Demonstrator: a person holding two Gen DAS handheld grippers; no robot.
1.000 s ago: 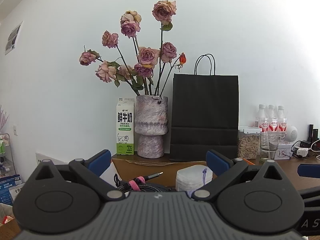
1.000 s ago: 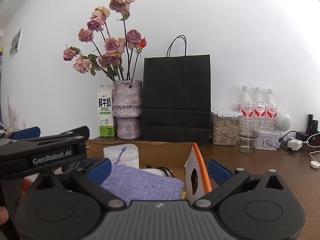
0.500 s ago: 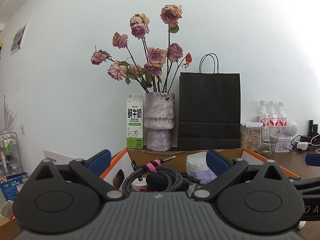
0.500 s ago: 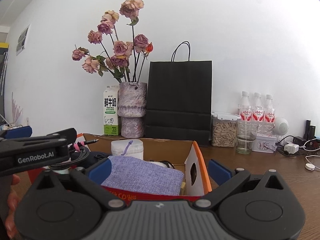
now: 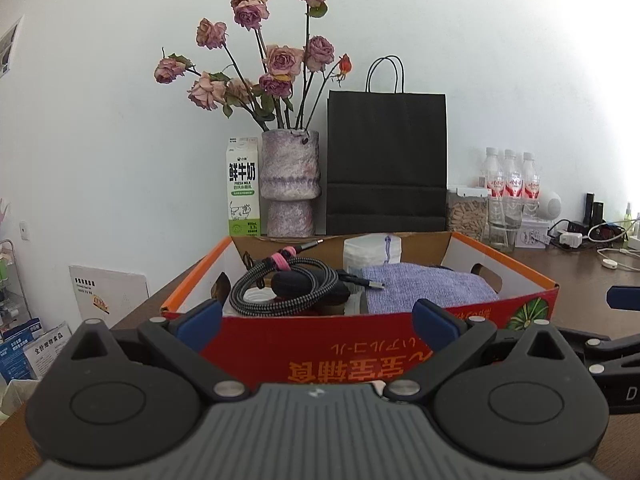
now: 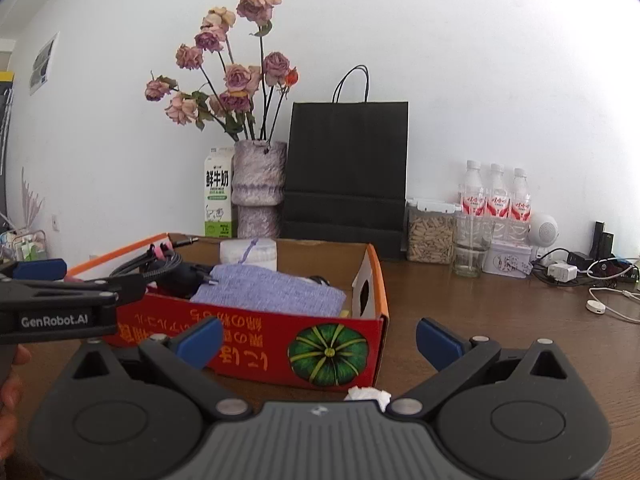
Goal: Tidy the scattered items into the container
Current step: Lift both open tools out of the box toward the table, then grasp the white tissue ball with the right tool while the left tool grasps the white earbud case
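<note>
Both grippers, left (image 5: 318, 326) and right (image 6: 320, 338), hover before the red cardboard box (image 6: 256, 344) on the table (image 6: 500, 320), fingers spread wide and empty. Inside the box lie a coiled braided cable (image 5: 280, 286), a lilac woven pouch (image 6: 268, 290) and a white round container (image 6: 248, 254). A white crumpled scrap (image 6: 366, 394) lies on the table just before the box.

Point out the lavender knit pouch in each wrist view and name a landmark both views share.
Left wrist view: the lavender knit pouch lies in the red cardboard box, right of the coiled braided cable, centre frame.
Right wrist view: the pouch lies in the same box, left of centre, behind the near wall.
Shared landmark: the black paper bag standing against the wall.
</note>
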